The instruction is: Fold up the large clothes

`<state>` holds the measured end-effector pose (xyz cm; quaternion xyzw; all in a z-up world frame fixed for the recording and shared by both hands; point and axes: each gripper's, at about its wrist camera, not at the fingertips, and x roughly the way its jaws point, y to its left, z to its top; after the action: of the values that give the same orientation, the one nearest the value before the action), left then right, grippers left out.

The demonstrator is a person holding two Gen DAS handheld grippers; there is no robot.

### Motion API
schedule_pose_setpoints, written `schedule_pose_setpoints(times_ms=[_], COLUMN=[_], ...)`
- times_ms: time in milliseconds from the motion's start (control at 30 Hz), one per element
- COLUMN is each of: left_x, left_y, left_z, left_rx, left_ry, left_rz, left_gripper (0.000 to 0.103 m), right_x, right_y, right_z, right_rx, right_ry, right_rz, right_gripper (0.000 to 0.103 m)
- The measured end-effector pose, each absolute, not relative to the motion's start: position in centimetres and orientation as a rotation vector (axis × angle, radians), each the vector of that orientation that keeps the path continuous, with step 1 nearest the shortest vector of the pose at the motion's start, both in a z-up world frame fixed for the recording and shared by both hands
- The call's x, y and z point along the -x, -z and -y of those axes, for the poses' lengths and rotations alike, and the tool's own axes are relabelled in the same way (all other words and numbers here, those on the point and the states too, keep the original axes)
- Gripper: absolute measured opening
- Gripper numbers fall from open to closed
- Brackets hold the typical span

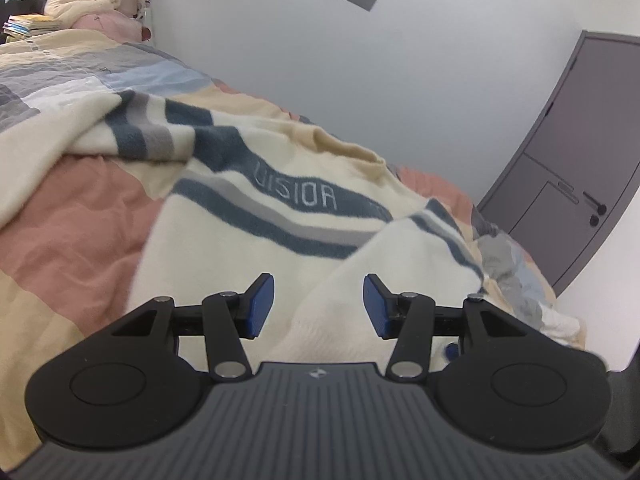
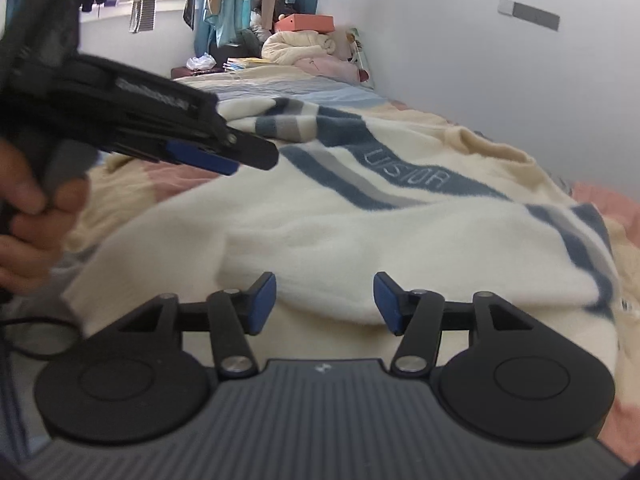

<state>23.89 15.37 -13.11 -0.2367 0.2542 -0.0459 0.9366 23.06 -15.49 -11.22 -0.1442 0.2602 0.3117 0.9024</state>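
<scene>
A cream sweater (image 1: 280, 216) with navy and grey stripes and pale lettering lies spread on the patchwork bed cover (image 1: 60, 240). A sleeve is folded across its near right part. My left gripper (image 1: 319, 306) hovers just over the sweater's near fabric, open, with nothing pinched between the blue pads. In the right wrist view the sweater (image 2: 360, 232) fills the middle, and my right gripper (image 2: 325, 304) stands open low over its near hem. The left gripper (image 2: 240, 156) also shows there at the upper left, held by a hand (image 2: 28, 216), above the sweater's left side.
A white wall runs along the bed's far side, with a grey door (image 1: 568, 152) at the right. At the bed's far end sit folded bedding (image 2: 300, 44), a pink box (image 2: 304, 22) and books (image 1: 32, 26). Clothes (image 2: 224, 0) hang behind them.
</scene>
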Motion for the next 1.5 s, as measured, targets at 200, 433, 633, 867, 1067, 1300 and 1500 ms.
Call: schedule_pose_setpoints(times_ms=[200, 433, 633, 867, 1067, 1300, 1500], left_x=[-23.7, -24.4, -25.7, -26.0, -24.7, -25.1, -25.8], left_y=[13.6, 14.5, 16.1, 16.0, 14.1, 14.2, 14.9], left_z=[-13.7, -11.7, -10.4, -9.7, -11.3, -15.8, -21.0], left_rx=[0.404, 0.305, 0.232, 0.213, 0.162, 0.162, 0.173], left_ry=[0.110, 0.111, 0.090, 0.070, -0.139, -0.469, -0.717], left_rz=[-0.559, -0.597, -0.669, -0.660, -0.546, -0.485, -0.492], left_gripper=[0.055, 0.055, 0.055, 0.055, 0.056, 0.056, 0.055], right_x=[-24.5, -27.6, -29.4, -30.6, -30.6, -30.9, -31.5], right_y=[9.8, 11.1, 12.6, 14.0, 14.3, 14.5, 14.8], right_z=[17.1, 17.9, 17.8, 17.1, 17.6, 17.3, 17.3], right_rx=[0.176, 0.034, -0.009, 0.003, -0.019, -0.007, -0.020], right_ry=[-0.537, -0.452, -0.433, -0.427, -0.435, -0.421, -0.421], right_rz=[-0.514, -0.558, -0.590, -0.664, -0.661, -0.655, -0.662], right_gripper=[0.056, 0.055, 0.054, 0.057, 0.058, 0.058, 0.058])
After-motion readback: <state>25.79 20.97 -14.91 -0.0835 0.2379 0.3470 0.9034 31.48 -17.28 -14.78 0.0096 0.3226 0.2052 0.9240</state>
